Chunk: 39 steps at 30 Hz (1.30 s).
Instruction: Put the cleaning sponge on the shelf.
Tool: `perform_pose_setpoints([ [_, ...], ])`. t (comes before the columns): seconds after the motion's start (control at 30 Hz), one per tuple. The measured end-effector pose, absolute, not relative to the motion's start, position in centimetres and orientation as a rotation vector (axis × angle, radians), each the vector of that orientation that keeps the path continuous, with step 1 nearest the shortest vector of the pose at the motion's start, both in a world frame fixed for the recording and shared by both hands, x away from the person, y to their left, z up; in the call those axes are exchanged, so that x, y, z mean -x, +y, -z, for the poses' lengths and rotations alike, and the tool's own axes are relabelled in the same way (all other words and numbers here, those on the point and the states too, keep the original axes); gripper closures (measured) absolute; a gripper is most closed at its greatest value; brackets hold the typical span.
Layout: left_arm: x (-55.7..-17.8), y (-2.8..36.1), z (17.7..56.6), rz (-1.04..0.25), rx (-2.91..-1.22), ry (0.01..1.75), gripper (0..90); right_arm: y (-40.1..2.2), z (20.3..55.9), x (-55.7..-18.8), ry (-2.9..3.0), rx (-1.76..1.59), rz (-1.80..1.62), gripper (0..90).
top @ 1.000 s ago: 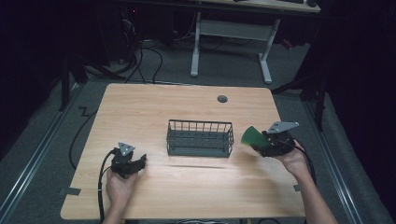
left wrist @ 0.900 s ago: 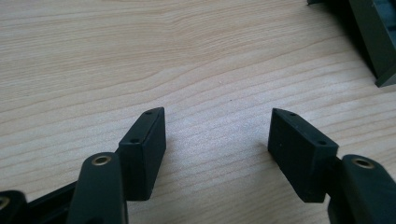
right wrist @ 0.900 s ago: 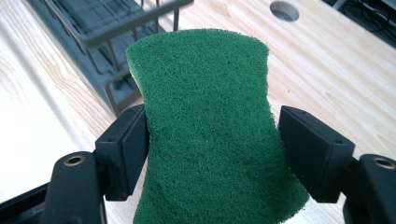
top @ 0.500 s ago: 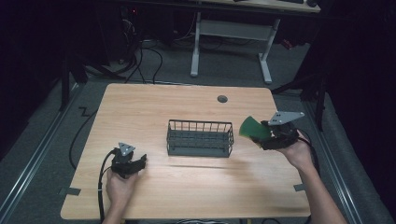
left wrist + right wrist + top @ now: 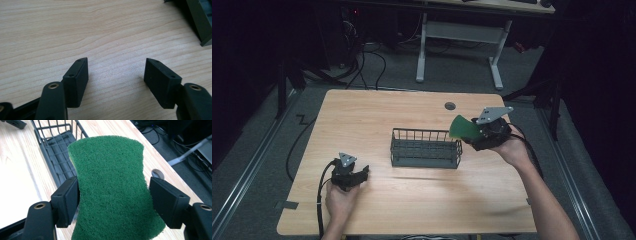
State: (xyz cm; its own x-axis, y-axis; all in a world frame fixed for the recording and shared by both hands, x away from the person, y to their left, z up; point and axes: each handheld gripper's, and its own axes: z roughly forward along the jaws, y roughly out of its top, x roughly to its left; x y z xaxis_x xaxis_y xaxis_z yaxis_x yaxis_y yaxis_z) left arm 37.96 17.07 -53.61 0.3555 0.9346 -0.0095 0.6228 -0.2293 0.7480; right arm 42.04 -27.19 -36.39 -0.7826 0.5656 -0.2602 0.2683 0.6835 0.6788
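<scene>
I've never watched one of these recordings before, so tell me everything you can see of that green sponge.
The sponge is a dark green scouring pad with a rough, fibrous face and a waisted outline, narrower in the middle than at its rounded ends. A paler layer seems to peek out at its left edge. The right tool pinches it across the waist, one black jaw on each side. In the high view it hangs in the air by the right end of the wire basket, above the table, touching nothing else.

Wire basket [image 5: 426,148] blocks mid-table — bare wood [image 5: 362,120] around it seems passable.
</scene>
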Motion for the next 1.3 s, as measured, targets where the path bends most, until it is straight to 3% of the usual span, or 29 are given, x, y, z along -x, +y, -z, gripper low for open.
perform_pose_setpoints([
  [0.67, -37.9, 17.1, 53.6, -0.598, -1.951, 1.353, 36.8, -23.0, 38.3, -44.6, 2.548, -0.548, -0.818, 26.7],
  [1.3, -37.9, 17.1, 53.6, -0.598, -1.951, 1.353, 36.8, -21.8, 40.0, -45.7, 2.600, -0.507, -0.768, 26.2],
])
